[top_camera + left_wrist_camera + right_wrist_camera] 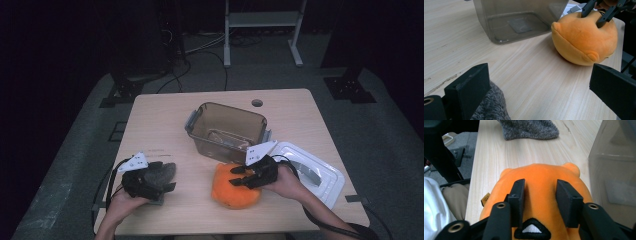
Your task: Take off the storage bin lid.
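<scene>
While the right hand-held gripper (539, 200) pinches the orange plush toy (539, 180) on the desk (160, 120), its own view reveals the toy's embroidered nose; the left hand-held gripper (536, 85) stands spread over a grey plush (491, 107).

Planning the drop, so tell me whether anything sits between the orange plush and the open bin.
Nothing visible does. The orange plush lies just in front of the clear bin, with bare table between them. The bin's lid lies off to the right, and the grey plush is far left.
</scene>
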`<act>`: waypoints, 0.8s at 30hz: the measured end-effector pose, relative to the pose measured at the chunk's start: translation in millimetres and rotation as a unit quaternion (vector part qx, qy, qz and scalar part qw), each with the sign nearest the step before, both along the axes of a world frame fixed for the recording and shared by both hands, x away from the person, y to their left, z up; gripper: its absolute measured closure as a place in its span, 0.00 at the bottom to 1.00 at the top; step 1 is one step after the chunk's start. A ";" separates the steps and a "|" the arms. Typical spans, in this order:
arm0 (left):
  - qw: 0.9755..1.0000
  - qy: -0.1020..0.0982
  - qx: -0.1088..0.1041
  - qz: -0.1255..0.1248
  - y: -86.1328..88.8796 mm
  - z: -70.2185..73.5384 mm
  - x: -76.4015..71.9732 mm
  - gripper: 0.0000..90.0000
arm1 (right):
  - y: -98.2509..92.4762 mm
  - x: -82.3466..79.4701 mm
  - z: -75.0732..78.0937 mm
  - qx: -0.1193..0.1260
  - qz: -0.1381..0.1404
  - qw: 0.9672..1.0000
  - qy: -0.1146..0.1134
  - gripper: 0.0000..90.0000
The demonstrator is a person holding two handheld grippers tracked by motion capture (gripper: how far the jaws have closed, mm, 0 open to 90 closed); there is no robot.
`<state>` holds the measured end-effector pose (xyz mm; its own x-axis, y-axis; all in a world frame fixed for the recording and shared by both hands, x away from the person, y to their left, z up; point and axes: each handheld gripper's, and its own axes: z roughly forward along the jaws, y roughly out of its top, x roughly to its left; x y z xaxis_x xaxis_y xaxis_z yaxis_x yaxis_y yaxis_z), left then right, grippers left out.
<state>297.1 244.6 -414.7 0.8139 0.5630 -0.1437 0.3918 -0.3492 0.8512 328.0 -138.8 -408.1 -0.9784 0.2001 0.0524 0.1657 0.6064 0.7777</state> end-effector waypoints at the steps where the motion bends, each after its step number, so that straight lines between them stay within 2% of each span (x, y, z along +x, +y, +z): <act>1: 1.000 0.000 0.000 0.000 0.0 0.0 0.1 0.03 | 0.4 -1.0 -0.9 -0.001 0.000 1.000 0.000 0.69; 9: 1.000 -0.001 0.000 -0.001 -0.4 0.2 0.0 0.03 | 2.3 -4.2 -5.2 -0.001 -0.003 1.000 0.003 0.79; 13: 1.000 0.000 0.001 -0.001 0.1 0.2 0.1 0.03 | 2.7 -3.2 -5.5 0.002 -0.011 1.000 0.014 0.85; 24: 1.000 0.002 -0.003 0.001 1.6 -0.1 0.4 0.03 | 1.6 -1.7 0.4 0.017 -0.022 0.999 0.032 0.89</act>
<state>297.5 246.2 -414.7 0.8123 0.5637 -0.1500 0.3954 -0.3431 0.8520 326.4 -137.1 -407.7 -0.9630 0.2404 0.1222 0.2421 0.5713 0.7842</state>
